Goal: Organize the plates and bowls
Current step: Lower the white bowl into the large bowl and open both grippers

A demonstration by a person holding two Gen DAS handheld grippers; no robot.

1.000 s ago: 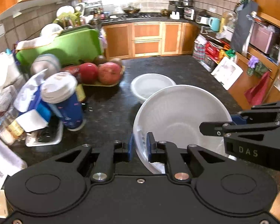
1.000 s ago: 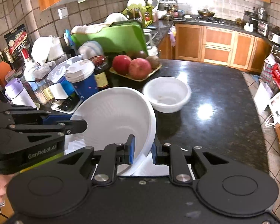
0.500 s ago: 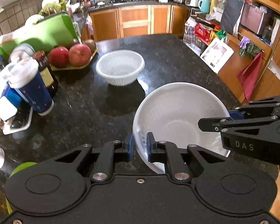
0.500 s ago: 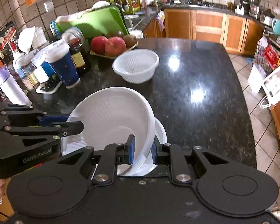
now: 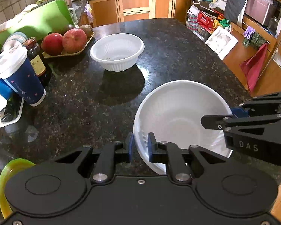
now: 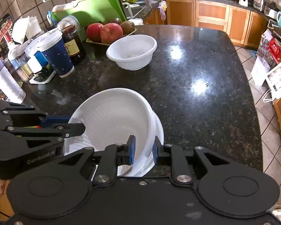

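Two grippers hold one large white bowl by opposite sides of its rim, just above the dark granite counter near its front edge: the left gripper has its blue pads clamped on the near-left rim, and the right gripper pinches the right rim, its jaws just beginning to ease apart with the rim still between them. In the right wrist view the bowl sits tilted, and a second white rim shows under it on the right — likely a plate or another bowl beneath, though I cannot tell which. As I judge it, the task is partway along: this bowl looks about to be let go on the spot near the front edge, while the smaller white ribbed bowl stands alone toward the middle of the counter, well apart, not yet gathered. The left edge is crowded — a navy lidded cup, a dark jar just behind it, a tray of apples beside the ribbed bowl, a green cutting board further back. A yellow-green rim shows at the front left corner. The stretch between the two bowls is bare, so nothing blocks a reach to the ribbed bowl; only the fruit tray stands close to it.
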